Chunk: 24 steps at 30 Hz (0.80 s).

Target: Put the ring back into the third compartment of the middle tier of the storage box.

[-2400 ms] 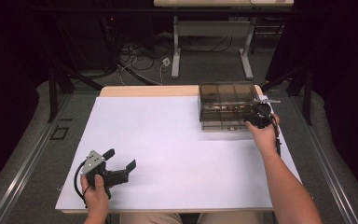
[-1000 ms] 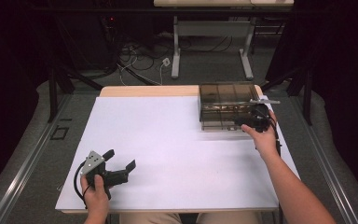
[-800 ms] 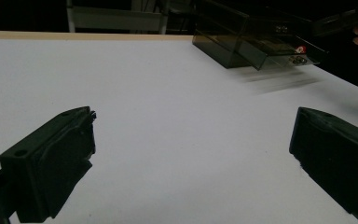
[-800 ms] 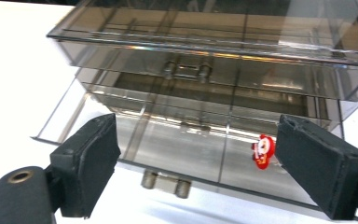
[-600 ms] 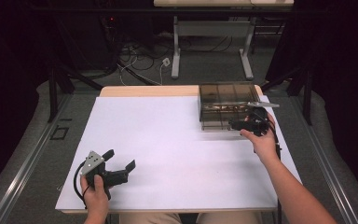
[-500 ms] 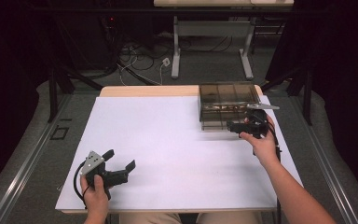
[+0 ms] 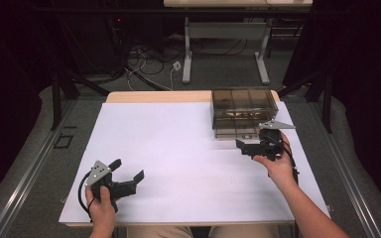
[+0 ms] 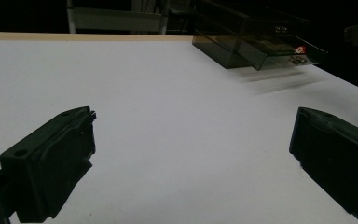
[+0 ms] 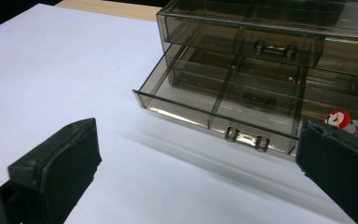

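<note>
A smoky clear drawer box (image 7: 243,106) stands at the back right of the table. Its bottom drawer (image 9: 205,112) is pulled out, with a small metal handle (image 9: 247,138) on its front. A little red and white figure (image 9: 339,119) lies in the drawer's right compartment. My right gripper (image 7: 245,147) hovers just in front of the drawer; its jaws have just been opening and now stand wide with nothing between them. My left gripper (image 7: 127,169) rests near the front left, open and empty, facing the box (image 8: 242,37) across the table.
A white sheet (image 7: 178,148) covers the wooden table. The box's upper drawer (image 9: 270,44) is closed. Behind the table are a table frame (image 7: 225,39) and loose cables (image 7: 149,64) on the floor.
The right hand has drawn back from the front of the box toward the near side and a little left. The left hand has kept still.
</note>
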Available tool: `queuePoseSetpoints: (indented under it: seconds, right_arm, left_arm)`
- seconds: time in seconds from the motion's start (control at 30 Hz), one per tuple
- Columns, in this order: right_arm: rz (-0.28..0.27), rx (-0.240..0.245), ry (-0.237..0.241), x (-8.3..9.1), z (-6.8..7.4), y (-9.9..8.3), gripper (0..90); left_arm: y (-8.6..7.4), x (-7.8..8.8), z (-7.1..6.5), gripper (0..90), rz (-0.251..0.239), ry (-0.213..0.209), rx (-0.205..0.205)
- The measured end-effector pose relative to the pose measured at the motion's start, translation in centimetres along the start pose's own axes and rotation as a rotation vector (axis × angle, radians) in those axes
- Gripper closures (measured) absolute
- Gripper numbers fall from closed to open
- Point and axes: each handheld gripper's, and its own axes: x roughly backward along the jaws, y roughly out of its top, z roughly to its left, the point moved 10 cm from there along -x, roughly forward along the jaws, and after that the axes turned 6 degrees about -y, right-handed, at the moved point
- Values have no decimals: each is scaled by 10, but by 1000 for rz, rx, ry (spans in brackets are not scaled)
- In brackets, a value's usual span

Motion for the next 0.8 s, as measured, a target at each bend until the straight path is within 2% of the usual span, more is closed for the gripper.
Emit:
queuePoseSetpoints:
  seconds: [0.37, 0.8]
  right_arm:
    - [-51, 31, 28, 18, 16, -18, 0]
    - [-50, 24, 56, 32, 25, -48, 0]
  left_arm:
    - [0, 0, 0, 2, -1, 1, 0]
    - [0, 0, -1, 2, -2, -1, 0]
